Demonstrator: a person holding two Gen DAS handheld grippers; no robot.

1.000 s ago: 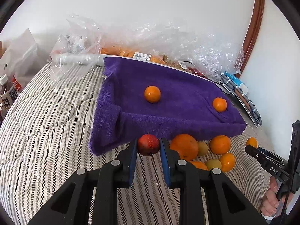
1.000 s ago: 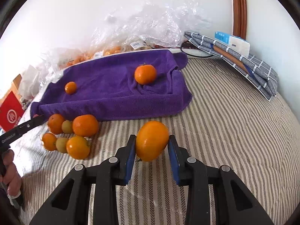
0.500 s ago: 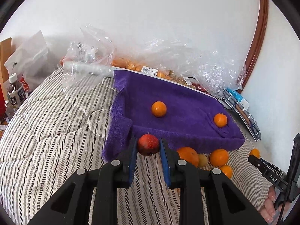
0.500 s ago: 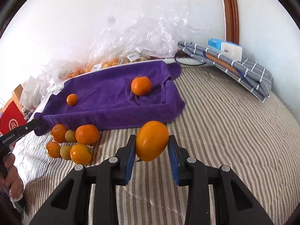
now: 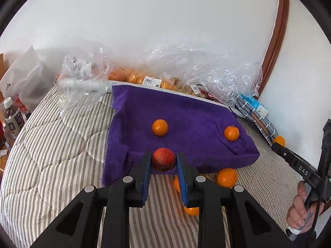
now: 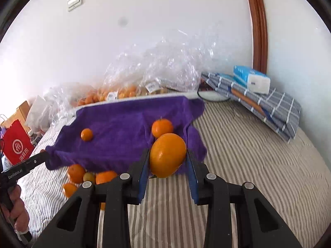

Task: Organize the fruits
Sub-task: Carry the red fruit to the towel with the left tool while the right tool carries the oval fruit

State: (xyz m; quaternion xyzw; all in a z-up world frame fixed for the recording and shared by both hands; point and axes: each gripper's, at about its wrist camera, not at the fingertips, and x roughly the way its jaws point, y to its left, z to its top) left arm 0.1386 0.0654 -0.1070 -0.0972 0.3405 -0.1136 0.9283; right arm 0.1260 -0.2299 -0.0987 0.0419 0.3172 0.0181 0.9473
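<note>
Over the striped bed (image 5: 51, 144), left gripper (image 5: 163, 160) pinched a small red fruit (image 5: 163, 158) while right gripper (image 6: 167, 157) clamped a big orange (image 6: 167, 155).

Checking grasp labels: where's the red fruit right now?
In the left wrist view the red fruit sits clamped between the left gripper pads, in front of the purple towel's near edge, below the two oranges lying on it.

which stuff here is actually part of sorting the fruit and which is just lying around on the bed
Part of the job:
- red fruit in the left gripper
- large orange in the right gripper
- two small oranges on the purple towel
- loose citrus pile on the bed

Just lying about:
- plastic bags
- tissue pack
- checked cloth
- red bag
- drink bottle
</note>
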